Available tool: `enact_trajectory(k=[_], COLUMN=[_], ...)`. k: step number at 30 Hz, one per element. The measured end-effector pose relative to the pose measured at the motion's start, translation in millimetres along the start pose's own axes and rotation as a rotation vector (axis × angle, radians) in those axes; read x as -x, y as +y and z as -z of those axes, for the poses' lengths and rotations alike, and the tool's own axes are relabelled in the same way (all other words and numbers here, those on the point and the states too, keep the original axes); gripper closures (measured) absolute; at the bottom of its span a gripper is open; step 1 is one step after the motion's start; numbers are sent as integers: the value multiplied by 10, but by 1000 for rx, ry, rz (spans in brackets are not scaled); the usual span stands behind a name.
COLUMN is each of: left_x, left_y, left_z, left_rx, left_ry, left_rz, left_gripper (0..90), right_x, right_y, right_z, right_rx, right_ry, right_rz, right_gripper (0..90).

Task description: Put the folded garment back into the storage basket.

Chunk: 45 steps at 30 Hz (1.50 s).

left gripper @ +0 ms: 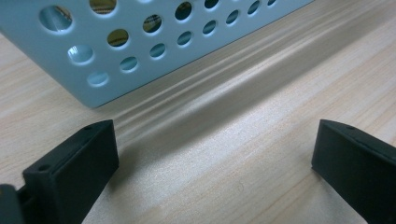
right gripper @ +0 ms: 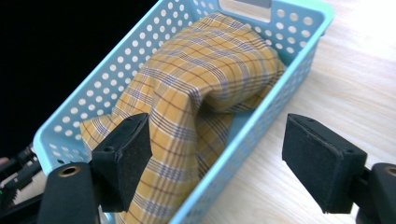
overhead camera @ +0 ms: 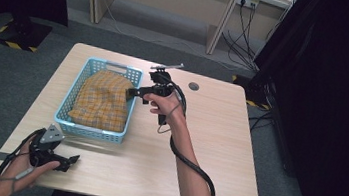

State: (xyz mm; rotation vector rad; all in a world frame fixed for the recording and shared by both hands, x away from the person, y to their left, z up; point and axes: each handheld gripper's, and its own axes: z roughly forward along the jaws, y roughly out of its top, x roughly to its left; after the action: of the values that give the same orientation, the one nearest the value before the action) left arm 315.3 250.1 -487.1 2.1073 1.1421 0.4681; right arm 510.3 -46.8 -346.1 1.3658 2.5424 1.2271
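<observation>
Both jaws spread and empty, the right gripper [overhead camera: 133, 92] hovers at the basket's [overhead camera: 132, 75] three o'clock rim over the plaid cloth [overhead camera: 101, 100], the left gripper [overhead camera: 73, 160] at its six.

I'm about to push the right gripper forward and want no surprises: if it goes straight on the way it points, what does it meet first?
The right gripper is open and straddles the long wall of the blue basket. Going straight on, it would probably meet that rim first, with the yellow checked cloth just inside. Depth is hard to judge.
</observation>
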Motion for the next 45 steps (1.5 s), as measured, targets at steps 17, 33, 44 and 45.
enact_trajectory(k=[17, 33, 44, 45], left_x=[0, 0, 0, -1], left_y=[1, 1, 2, 4], left_z=[-2, -2, -4, -3], left_rx=[1, 1, 2, 0], left_ry=[1, 1, 2, 2], left_rz=[3, 3, 5, 5], left_gripper=[0, 0, 0, 0], right_x=[169, 342, 477, 485], right_y=[-213, -484, -678, -695], right_z=[202, 323, 388, 387], right_rx=[34, 37, 32, 28], right_ry=[-3, -22, -19, -20], right_rz=[0, 16, 19, 22], right_gripper=[137, 124, 124, 124])
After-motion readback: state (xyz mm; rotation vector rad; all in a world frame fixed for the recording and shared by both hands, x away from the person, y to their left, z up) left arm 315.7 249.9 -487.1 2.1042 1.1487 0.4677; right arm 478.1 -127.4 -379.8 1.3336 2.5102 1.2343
